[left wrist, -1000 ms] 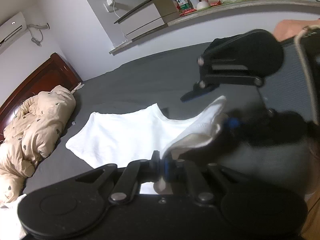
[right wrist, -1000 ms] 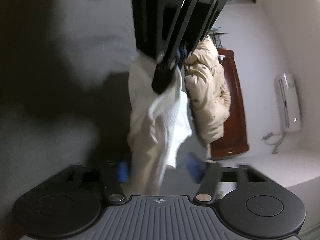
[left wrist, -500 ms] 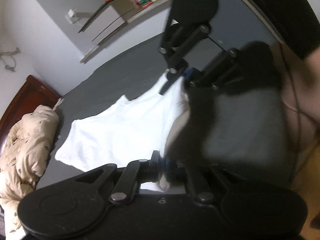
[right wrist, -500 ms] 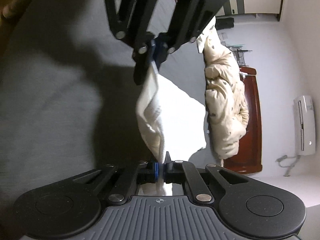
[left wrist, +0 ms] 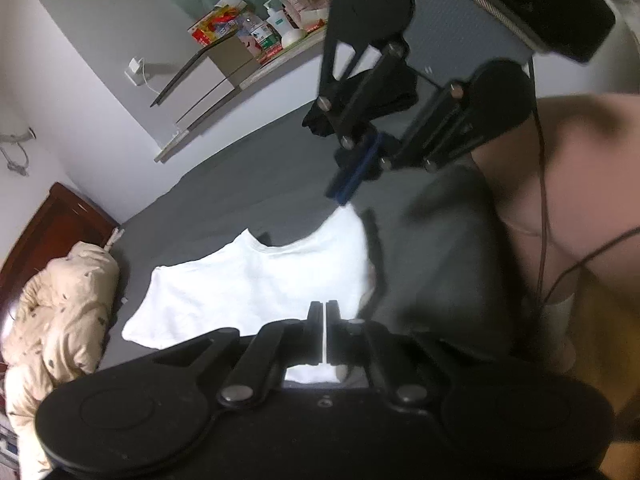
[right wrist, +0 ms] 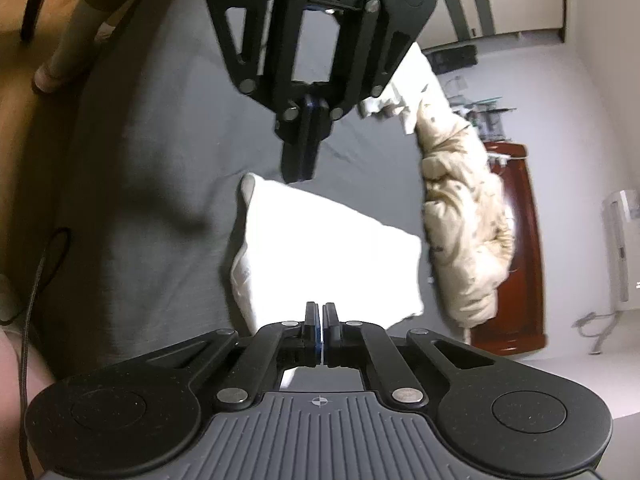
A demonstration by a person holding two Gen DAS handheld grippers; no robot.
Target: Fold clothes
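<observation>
Left wrist view: black left gripper [left wrist: 324, 332] low in frame, jaws pressed together with only a thin slit between them and no cloth caught. White folded garment [left wrist: 256, 280] lies flat on the dark grey bedsheet [left wrist: 240, 188], just beyond the fingertips. Black right gripper [left wrist: 352, 176] hangs above the garment's far corner, blue-padded fingers closed on nothing, tips clear of the cloth. Beige padded quilt with small dark spots [left wrist: 60, 316] is bunched at the left, against a dark red wooden headboard [left wrist: 52, 224]. Long shelf [left wrist: 240, 76] along the wall carries bottles, a red-and-yellow packet and boxes; their print is too small to read. White wall socket with a plugged cable [left wrist: 136, 68] sits below it. The person's bare arm [left wrist: 580, 184] and thin cords fill the right side

Right wrist view: right gripper [right wrist: 322, 332] at the bottom, jaws closed and empty. Garment [right wrist: 332, 252] lies straight ahead on the sheet [right wrist: 160, 140]. Left gripper [right wrist: 302, 152] comes down from the top, tips just above the garment's far edge, partly blocking the bed behind. Quilt [right wrist: 460, 208] and headboard [right wrist: 520, 240] to the right, white air conditioner [right wrist: 624, 248] on the wall
</observation>
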